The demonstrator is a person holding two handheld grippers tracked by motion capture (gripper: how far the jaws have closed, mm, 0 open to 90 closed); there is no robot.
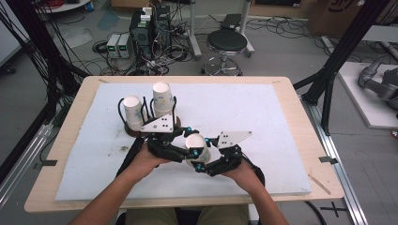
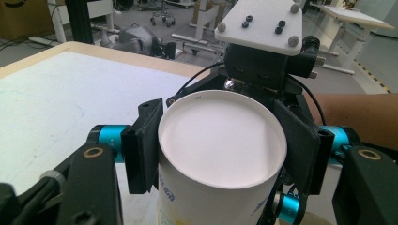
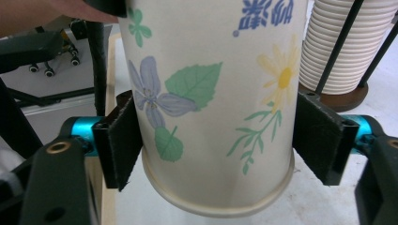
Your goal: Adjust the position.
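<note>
A flowered paper cup (image 1: pixel 195 143) stands upside down over the white mat, base upward, between both grippers. My left gripper (image 1: pixel 188 149) comes in from the left and is shut on the cup (image 2: pixel 220 140) near its white base. My right gripper (image 1: pixel 202 161) reaches it from the front right. In the right gripper view the cup (image 3: pixel 211 93) hangs rim down between my right gripper (image 3: pixel 216 145), and both black pads (image 3: pixel 119 140) lie against its sides just above the rim. The right gripper's body and white plate (image 2: pixel 263 28) sit behind the cup in the left gripper view.
Behind the left hand, a round wooden holder (image 1: pixel 133 129) with black wire posts carries two stacks of upturned cups (image 1: pixel 133 111) (image 1: pixel 162 98); one stack (image 3: pixel 338 47) is close on the right. The white mat (image 1: pixel 263 117) covers the wooden table (image 1: pixel 300 122). A stool (image 1: pixel 226 44) stands beyond.
</note>
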